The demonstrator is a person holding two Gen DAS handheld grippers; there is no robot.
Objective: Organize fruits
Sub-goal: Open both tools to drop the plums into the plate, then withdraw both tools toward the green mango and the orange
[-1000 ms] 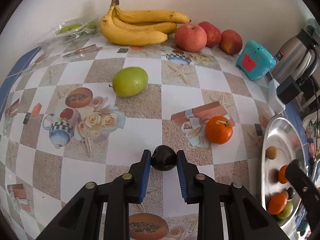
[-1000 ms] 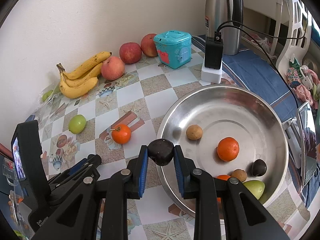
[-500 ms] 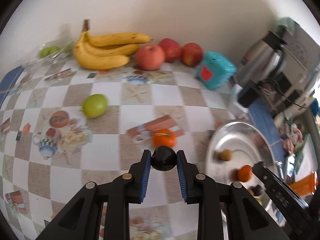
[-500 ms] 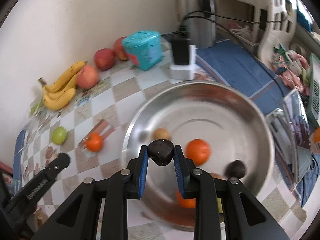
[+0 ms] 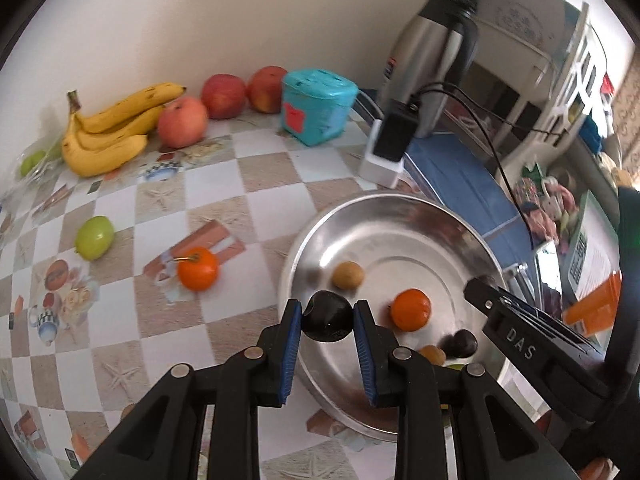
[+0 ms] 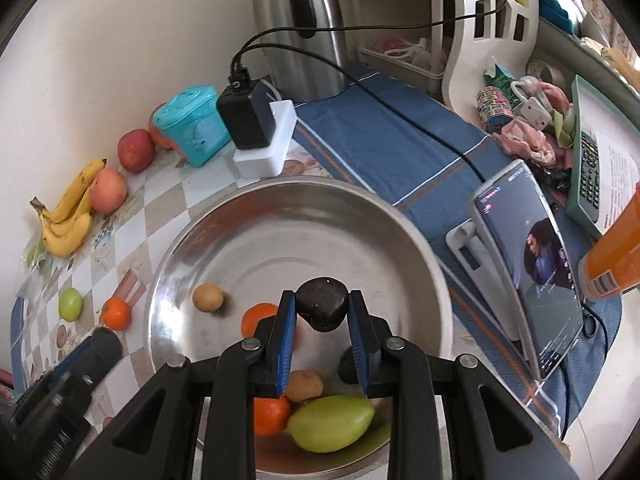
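1. Left wrist view: the left gripper [image 5: 328,318] has its jaws nearly shut, pinched on a small round dark plum [image 5: 327,317]. The plum hangs right over the 9 o'clock rim of the big shiny round steel bowl [image 5: 400,210], so only just inside the edge. The middle of the bowl lies toward 2 o'clock from the jaws, past a small tan fruit [image 5: 349,275] and an orange tangerine [image 5: 411,309]. The gripper is tilted steeply down. A loose tangerine [image 5: 198,269] and a green fruit [image 5: 94,237] sit out on the checkered tabletop [image 5: 260,208] at 10 o'clock, well apart from the bowl.

2. Right wrist view: the right gripper [image 6: 322,312] is also clamped tight, on a second dark lumpy plum [image 6: 322,308]. This one hangs well inside the bowl [image 6: 304,192], roughly over its middle, with open steel toward 12 o'clock and a pile of fruit below the jaws at 6 o'clock, including a green mango-shaped fruit [image 6: 332,422]. Also pointed steeply down.

3. My read: the right hand is better placed and could let go straight down. The left needs a nudge toward 2 o'clock first, or its plum may clip the rim.
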